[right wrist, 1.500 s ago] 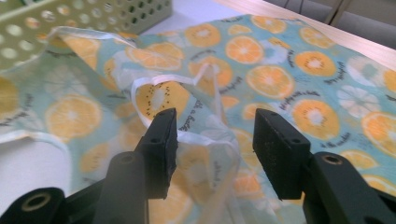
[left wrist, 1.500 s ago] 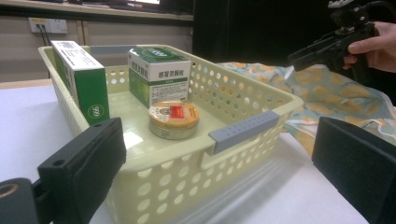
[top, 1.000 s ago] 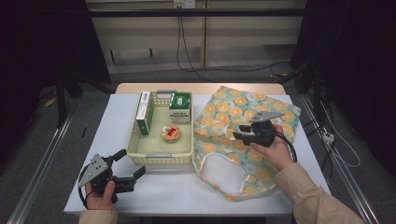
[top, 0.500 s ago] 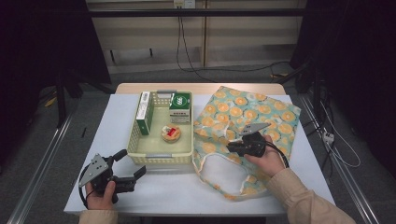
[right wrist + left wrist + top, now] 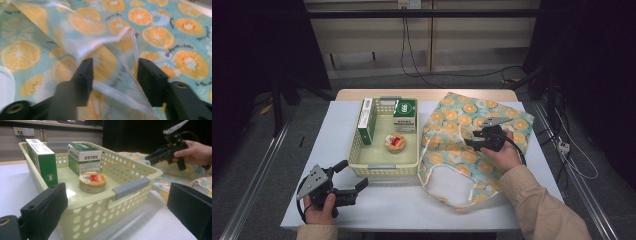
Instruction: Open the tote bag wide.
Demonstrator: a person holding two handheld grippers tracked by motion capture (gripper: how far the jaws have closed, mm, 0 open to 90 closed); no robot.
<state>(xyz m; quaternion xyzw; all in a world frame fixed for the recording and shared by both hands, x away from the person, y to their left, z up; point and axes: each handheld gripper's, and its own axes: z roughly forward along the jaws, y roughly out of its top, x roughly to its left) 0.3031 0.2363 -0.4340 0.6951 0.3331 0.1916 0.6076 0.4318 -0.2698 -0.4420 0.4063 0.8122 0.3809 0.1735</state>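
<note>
A cloth bag [image 5: 460, 111] printed with orange slices lies flat on the right half of the white table [image 5: 332, 135]. My right gripper [image 5: 468, 144] hovers just above its middle, pointing left. In the right gripper view the gripper [image 5: 115, 75] is open, with a raised fold of the bag [image 5: 160, 35] standing between the jaws. My left gripper [image 5: 353, 174] rests open at the table's front left, just before a pale yellow basket [image 5: 384, 170]. The left gripper [image 5: 117, 217] faces the basket [image 5: 100, 200] with nothing between its jaws.
The basket holds a tall green box [image 5: 367, 120] on its left side, a second green box [image 5: 405, 116] at the back and a round tin [image 5: 395, 142] in the middle. The bag's white-lined mouth [image 5: 447, 186] lies open toward the front edge.
My right gripper dipped toward the bag's front left, then drew back up a little, and a fold of cloth now stands between its jaws. The left gripper has stayed still.
</note>
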